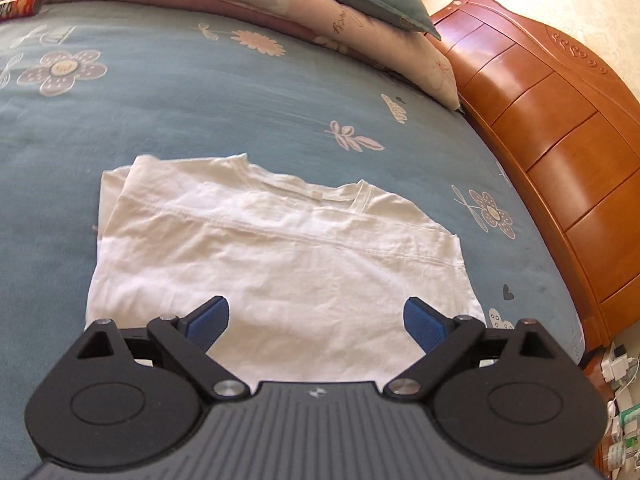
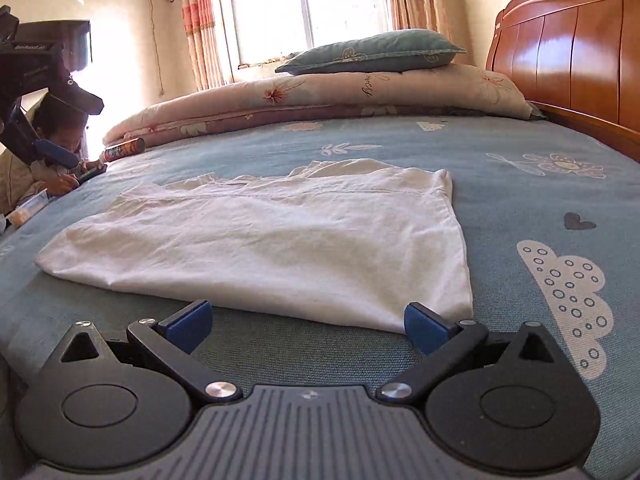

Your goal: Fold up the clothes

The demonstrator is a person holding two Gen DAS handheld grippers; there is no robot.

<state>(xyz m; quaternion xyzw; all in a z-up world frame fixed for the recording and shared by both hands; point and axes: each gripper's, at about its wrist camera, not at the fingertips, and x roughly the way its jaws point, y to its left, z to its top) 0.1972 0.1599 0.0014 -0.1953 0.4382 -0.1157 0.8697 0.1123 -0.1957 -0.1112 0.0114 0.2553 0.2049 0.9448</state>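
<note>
A white T-shirt [image 1: 276,248] lies flat on the blue flowered bedsheet [image 1: 160,92], its sides folded in and its neckline at the far end. My left gripper [image 1: 316,322] hovers open above the shirt's near hem, nothing between its blue pads. In the right wrist view the same T-shirt [image 2: 272,240] spreads ahead, its near right corner just in front of the right pad. My right gripper [image 2: 308,326] is open and low over the sheet at the shirt's near edge, holding nothing. The left gripper [image 2: 48,148] shows high at the far left of that view.
A rolled pink quilt [image 2: 320,96] with a teal pillow [image 2: 372,54] on top lies along the far side. The wooden headboard [image 1: 560,128] bounds the bed on the right. A snack tube [image 2: 124,150] lies near the quilt. A person [image 2: 56,152] leans at the bed's left edge.
</note>
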